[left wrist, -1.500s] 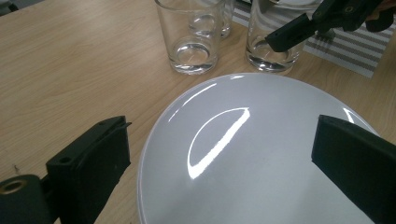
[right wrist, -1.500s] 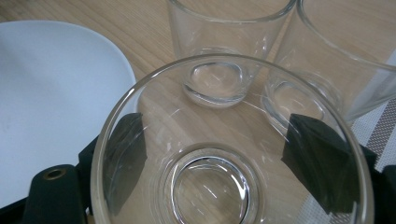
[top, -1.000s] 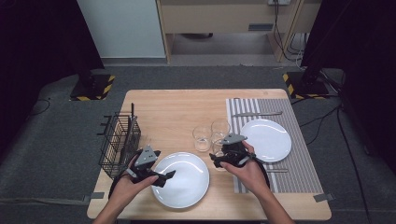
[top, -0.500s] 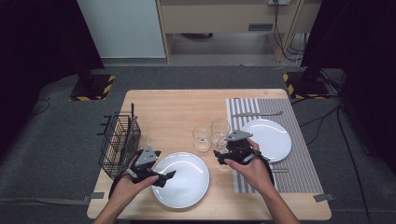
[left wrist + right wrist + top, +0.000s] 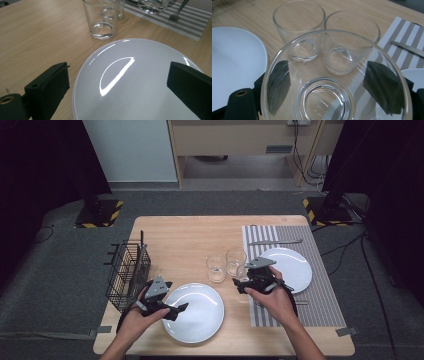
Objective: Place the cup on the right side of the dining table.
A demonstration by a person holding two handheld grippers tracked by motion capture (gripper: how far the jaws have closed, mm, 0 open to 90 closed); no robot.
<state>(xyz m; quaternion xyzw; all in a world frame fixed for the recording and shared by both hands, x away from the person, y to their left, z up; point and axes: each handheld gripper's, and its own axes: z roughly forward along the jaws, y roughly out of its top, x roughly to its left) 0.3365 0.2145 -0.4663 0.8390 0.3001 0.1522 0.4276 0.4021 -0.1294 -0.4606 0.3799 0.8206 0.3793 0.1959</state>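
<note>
**Three glasses in a cluster, one between the right jaws**

Two free glasses stand on bare wood: one (image 5: 216,268) nearer the big plate, another (image 5: 235,261) just beside it, by the mat's edge. The held glass (image 5: 332,82) sits upright between the right gripper's (image 5: 248,281) jaws, which stand wide and close against its walls. In the right gripper view the two free glasses stand directly ahead of it, close together.

Left gripper (image 5: 176,311) hangs over the near rim of the big white plate (image 5: 200,320), jaws spread wide, nothing between them but plate below.

Around: wire basket (image 5: 127,272) at the table's left edge, just beside the left hand. Striped mat (image 5: 320,305) on the right carries a second plate (image 5: 295,270) and cutlery (image 5: 275,241) along its far end.

Open room: the far half of the table (image 5: 190,232) is bare wood.
</note>
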